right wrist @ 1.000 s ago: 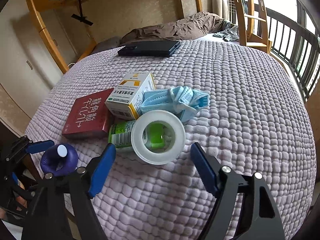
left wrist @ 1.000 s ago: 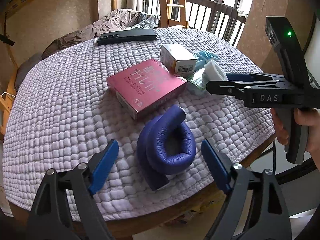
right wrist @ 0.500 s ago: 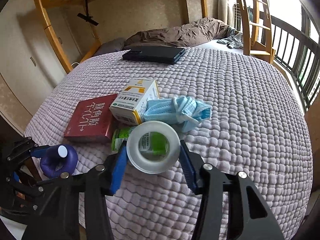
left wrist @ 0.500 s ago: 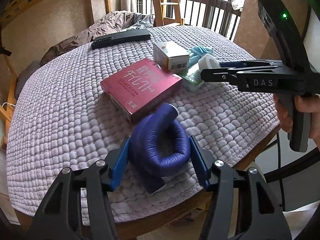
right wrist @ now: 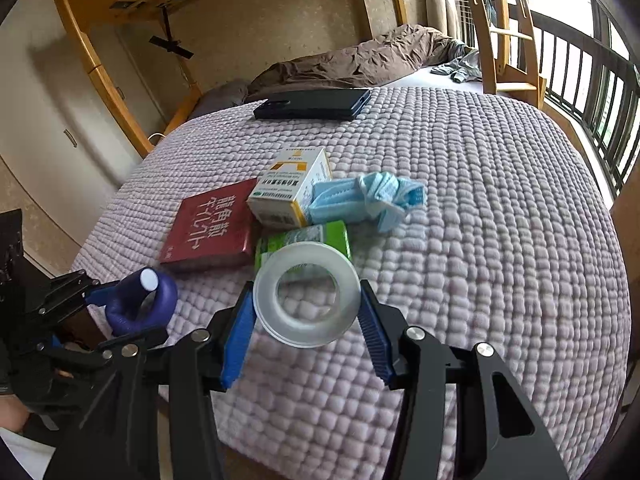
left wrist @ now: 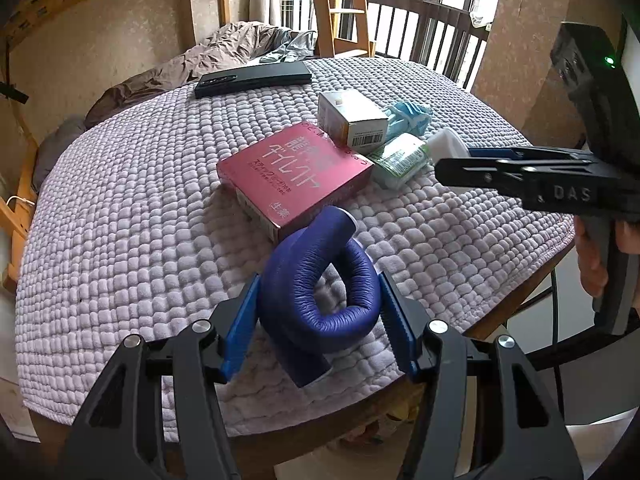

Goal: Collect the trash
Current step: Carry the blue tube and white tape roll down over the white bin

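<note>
The left gripper [left wrist: 318, 320] points steeply down over the near edge of the tabletop [left wrist: 120, 240], its blue pads [left wrist: 240, 332] pressed against both sides of a coiled purple tube [left wrist: 320, 280]. The right gripper [right wrist: 306, 320] is tilted down in the same way near the right edge of the tabletop, its pads [right wrist: 236, 340] clamped on the outer rim of a clear tape roll [right wrist: 306, 304], which it holds clear of the surface. In the left view the right gripper reaches in level from the right side, with the person's right hand [left wrist: 596, 264] wrapped around its handle. A bit of the left hand [right wrist: 12, 416] shows at the lower left corner of the right view.
</note>
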Motion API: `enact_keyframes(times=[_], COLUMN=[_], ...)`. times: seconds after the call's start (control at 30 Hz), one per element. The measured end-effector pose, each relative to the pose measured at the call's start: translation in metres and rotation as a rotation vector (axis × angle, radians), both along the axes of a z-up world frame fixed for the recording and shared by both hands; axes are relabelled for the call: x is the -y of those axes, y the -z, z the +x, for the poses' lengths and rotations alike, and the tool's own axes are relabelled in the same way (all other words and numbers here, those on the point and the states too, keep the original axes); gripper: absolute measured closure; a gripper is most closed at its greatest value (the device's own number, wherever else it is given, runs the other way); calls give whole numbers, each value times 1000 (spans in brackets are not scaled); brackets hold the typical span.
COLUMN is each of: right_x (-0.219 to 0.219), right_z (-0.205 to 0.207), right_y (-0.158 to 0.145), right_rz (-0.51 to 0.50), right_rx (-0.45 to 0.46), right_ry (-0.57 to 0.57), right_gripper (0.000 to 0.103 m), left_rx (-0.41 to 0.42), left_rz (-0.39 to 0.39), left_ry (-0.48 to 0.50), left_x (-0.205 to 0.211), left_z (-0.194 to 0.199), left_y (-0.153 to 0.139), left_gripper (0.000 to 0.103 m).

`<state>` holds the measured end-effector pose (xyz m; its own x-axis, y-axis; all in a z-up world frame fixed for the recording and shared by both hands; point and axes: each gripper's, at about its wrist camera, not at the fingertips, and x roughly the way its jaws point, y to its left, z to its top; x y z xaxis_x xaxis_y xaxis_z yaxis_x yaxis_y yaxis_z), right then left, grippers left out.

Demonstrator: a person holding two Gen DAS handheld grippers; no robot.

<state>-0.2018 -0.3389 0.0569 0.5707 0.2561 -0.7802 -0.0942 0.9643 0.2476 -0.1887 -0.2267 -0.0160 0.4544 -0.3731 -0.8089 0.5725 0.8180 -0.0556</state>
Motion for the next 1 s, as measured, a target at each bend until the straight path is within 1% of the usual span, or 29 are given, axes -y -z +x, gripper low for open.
enact_keyframes(times=[0.13, 0.63, 1.0], right_x=[-5, -17, -25], right_z=[-10, -47, -70], right_y=[-2, -9, -16], right_rz=[-21, -3, -3], right_rx=[-4, -13, -22], right_ry=[-4, 4, -12], right_gripper=[54, 54, 54], left_rx=[-1, -8, -6], left_rz=[2, -22, -19], left_ry=[2, -9, -7], left_x=[-3, -19, -24], left_z=[-2, -12, -20], left_y=[-2, -15, -20], left_gripper=[44, 44, 44])
